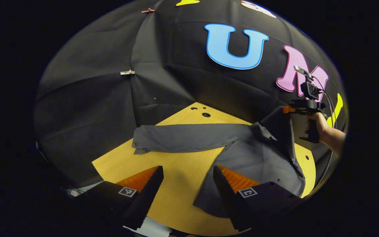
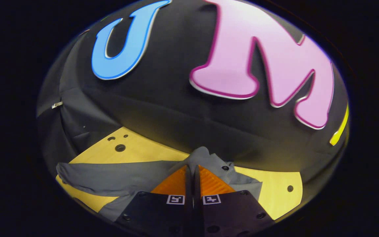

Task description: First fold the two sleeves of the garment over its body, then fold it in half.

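Right gripper (image 2: pixel 192 176) pinches the grey shirt's sleeve (image 1: pixel 283 131), lifting it off the table (image 1: pixel 176 184); left gripper (image 1: pixel 188 174) hangs spread wide

Right gripper (image 2: pixel 191 171) at bottom centre, its two orange-ribbed fingers (image 2: pixel 175 183) drawn together with a fold of the grey garment (image 2: pixel 117 176) pinched between them; the cloth bunches up just past the tips, with a small dark button showing close to the right. One sleeve (image 2: pixel 87 177) of the garment trails off to the left, lying flat across the yellow wooden table (image 2: pixel 137 149). Table has a few round holes near its far left corner and one near its right edge; black cloth wall behind.
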### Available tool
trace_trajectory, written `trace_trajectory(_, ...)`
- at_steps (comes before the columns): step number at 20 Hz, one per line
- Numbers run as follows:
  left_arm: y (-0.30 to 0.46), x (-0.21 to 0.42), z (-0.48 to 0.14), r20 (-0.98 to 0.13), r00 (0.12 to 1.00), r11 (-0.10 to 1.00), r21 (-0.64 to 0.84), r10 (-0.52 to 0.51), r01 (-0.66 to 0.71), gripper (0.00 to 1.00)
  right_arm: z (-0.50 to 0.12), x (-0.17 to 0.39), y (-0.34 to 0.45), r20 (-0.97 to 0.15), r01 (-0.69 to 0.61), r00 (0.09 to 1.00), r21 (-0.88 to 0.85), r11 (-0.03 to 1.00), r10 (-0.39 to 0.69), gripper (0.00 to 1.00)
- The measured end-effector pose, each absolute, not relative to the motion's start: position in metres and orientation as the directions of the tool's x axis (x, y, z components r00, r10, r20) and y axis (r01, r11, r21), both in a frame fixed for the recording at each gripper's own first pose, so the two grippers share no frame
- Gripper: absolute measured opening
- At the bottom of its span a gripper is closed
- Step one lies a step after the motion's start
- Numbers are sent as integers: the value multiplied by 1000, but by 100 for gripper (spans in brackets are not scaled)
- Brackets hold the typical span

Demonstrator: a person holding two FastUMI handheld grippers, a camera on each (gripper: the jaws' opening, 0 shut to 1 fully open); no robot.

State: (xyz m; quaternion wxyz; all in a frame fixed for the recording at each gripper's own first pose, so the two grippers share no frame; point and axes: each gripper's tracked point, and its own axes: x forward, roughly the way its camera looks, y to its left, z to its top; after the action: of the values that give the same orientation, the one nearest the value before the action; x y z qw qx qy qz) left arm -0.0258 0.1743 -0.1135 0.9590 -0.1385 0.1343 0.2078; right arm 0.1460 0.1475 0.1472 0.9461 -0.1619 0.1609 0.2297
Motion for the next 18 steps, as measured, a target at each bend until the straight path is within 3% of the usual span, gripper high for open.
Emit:
trace_trajectory(8, 183, -33, -130, -337, 872, 877, -202, 355, -436, 96, 60, 94, 233, -485, -627, 736, -223, 747, 473, 5)
trace_trajectory(9, 184, -35, -134, -340, 870, 875, -204, 357, -439, 96, 53, 89, 240, -496, -650, 717, -223, 726, 490, 0)
trace_trajectory(10, 185, -35, -135, -344, 869, 874, -207, 357, -440, 96, 47, 82, 245, -508, -673, 697, -220, 706, 506, 16)
trace_trajectory(12, 188, -36, -140, -349, 865, 869, -212, 360, -447, 96, 40, 71, 248, -527, -700, 671, -215, 681, 522, 20)
trace_trajectory(16, 205, -38, -141, -342, 854, 856, -205, 391, -474, 96, 47, 45, 239, -517, -695, 675, -207, 688, 526, 76)
trace_trajectory(18, 219, -41, -140, -332, 848, 854, -184, 413, -487, 96, 53, 30, 223, -512, -681, 685, -198, 705, 518, 92)
